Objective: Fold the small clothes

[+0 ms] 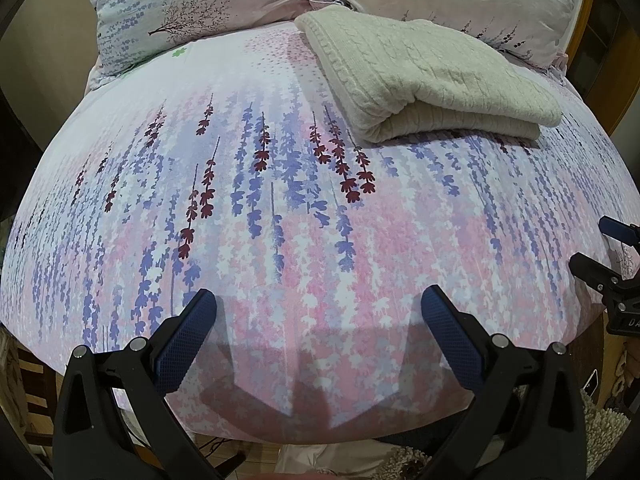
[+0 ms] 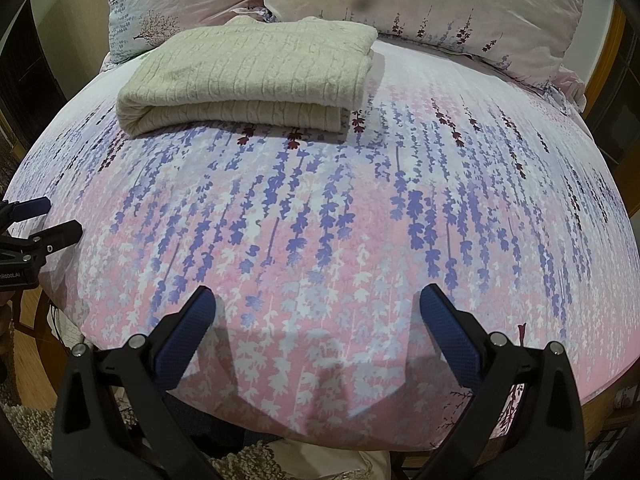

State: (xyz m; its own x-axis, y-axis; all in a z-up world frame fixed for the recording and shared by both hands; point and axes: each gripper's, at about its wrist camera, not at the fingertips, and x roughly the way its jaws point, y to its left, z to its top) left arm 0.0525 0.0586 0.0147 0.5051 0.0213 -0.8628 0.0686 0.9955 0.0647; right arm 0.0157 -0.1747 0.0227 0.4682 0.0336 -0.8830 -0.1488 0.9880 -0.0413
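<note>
A cream cable-knit sweater (image 1: 432, 76) lies folded on the floral bed sheet (image 1: 280, 208), at the far right in the left wrist view. It also shows in the right wrist view (image 2: 248, 76), at the far left, near the pillows. My left gripper (image 1: 318, 300) is open and empty over the sheet near the bed's front edge. My right gripper (image 2: 316, 300) is open and empty over the sheet too. Each gripper shows at the side of the other's view: the right one (image 1: 600, 248), the left one (image 2: 44, 220).
Two floral pillows (image 1: 192, 8) (image 2: 420, 4) lie at the head of the bed behind the sweater. A shaggy rug (image 2: 28, 428) and wooden floor lie below the bed's front edge. A wooden frame (image 2: 604, 52) runs along the right side.
</note>
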